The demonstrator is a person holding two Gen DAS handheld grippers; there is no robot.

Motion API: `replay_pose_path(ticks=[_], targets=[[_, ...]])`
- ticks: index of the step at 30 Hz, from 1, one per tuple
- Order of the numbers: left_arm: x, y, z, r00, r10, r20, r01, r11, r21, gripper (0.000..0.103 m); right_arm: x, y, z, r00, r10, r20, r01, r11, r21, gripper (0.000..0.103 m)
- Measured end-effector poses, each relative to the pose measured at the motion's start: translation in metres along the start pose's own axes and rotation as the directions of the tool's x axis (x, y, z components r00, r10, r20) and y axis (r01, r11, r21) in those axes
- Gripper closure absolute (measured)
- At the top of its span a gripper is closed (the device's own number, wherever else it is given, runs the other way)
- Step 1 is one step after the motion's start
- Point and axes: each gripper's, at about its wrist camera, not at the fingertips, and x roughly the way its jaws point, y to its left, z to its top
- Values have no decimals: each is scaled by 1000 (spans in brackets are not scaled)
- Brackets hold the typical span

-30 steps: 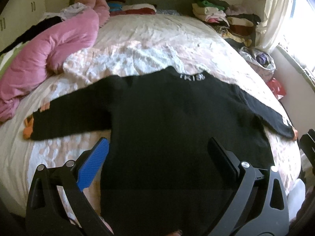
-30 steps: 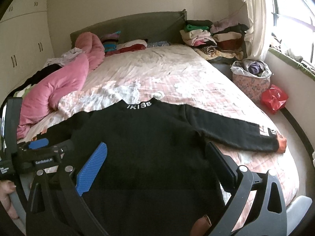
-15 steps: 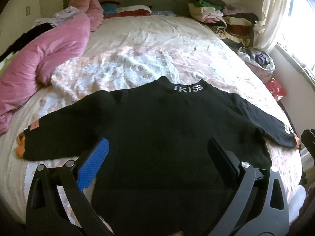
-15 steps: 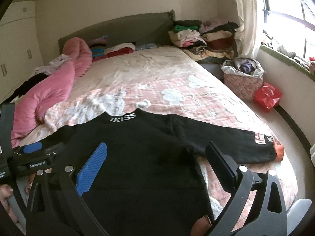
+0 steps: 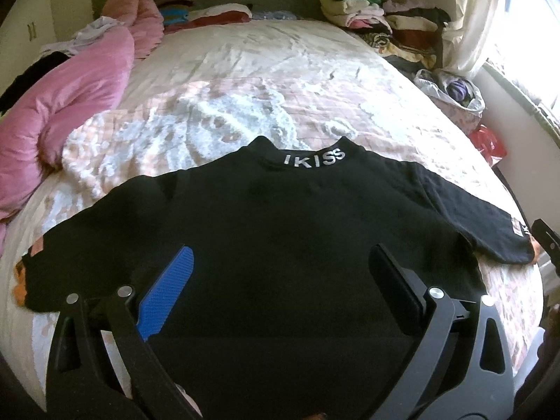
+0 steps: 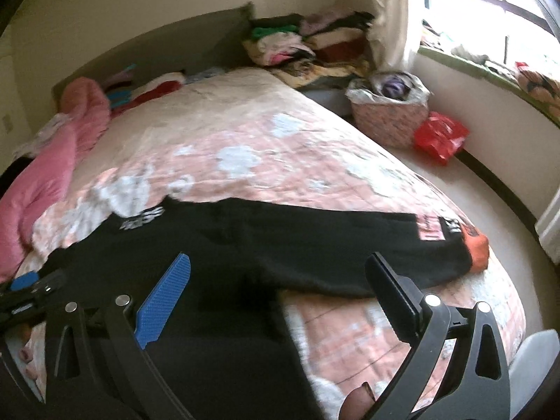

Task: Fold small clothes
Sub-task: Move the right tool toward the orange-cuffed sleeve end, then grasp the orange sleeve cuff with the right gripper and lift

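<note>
A black sweater [image 5: 280, 231] with white "IKISS" lettering on its collar [image 5: 313, 157] lies flat on the bed, both sleeves spread out, orange cuffs at the ends. My left gripper [image 5: 280, 266] is open and empty above the sweater's lower body. My right gripper [image 6: 278, 271] is open and empty above the sweater [image 6: 266, 245], near its right armpit; the right sleeve ends in an orange cuff [image 6: 477, 248]. The left gripper's body [image 6: 24, 294] shows at the left edge of the right wrist view.
The bed [image 5: 266, 80] has a pink floral cover. A pink duvet [image 5: 70, 105] lies along the left. Stacks of folded clothes [image 5: 381, 10] sit at the head right. A laundry basket [image 6: 388, 119] and red bag [image 6: 441, 136] stand on the floor by the window.
Both grippers have pulled back and the right one has swung right toward the right sleeve. The sweater lies where it was and both grippers stay open.
</note>
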Motion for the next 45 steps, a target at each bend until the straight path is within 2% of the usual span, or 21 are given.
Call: replay_pose_path(ticks=[9,15,22,28,32,33,34,36,37,38,40,42,45], targets=[[20,-10,5,1000,-19,-18,19,1000,19,9,37,-83,-1,995,-70,-74,85,971,225,4],[31,-14,15,1000,-12,-20,13,999,35,9,52,-135,-7,984,-139,-112,169,927,334,4],[52,-14,22,999,0,-50,2,999,36,9,67,-190,-21,964,-207,-169,262,857,444,4],[63,-15,22,997,7,-70,-4,999,41,9,92,-218,-33,962,-161,-221,256,812,524,4],[66,-13,22,997,9,-71,-6,999,36,9,97,-220,-32,963,-181,-198,260,814,520,4],[67,-12,23,997,11,-71,-8,999,35,9,98,-219,-31,967,-183,-179,250,818,518,8],[68,-10,23,997,14,-70,-12,999,33,9,99,-220,-30,968,-182,-173,247,817,521,22],[69,-7,24,997,17,-71,-15,999,28,9,102,-223,-28,967,-190,-172,253,811,528,36],[70,-4,24,997,18,-73,-17,1000,23,9,102,-225,-27,970,-188,-156,243,811,532,48],[70,-3,24,997,18,-73,-17,1000,19,9,103,-226,-25,973,-180,-143,229,812,536,55],[68,2,26,997,18,-70,-17,1000,12,9,101,-229,-21,986,-130,-109,168,821,546,77],[66,4,26,998,18,-65,-18,1000,8,9,94,-225,-15,991,-116,-66,133,834,535,82],[59,11,30,998,13,-55,-14,1000,-8,9,79,-216,-6,997,-82,8,66,853,518,84]])
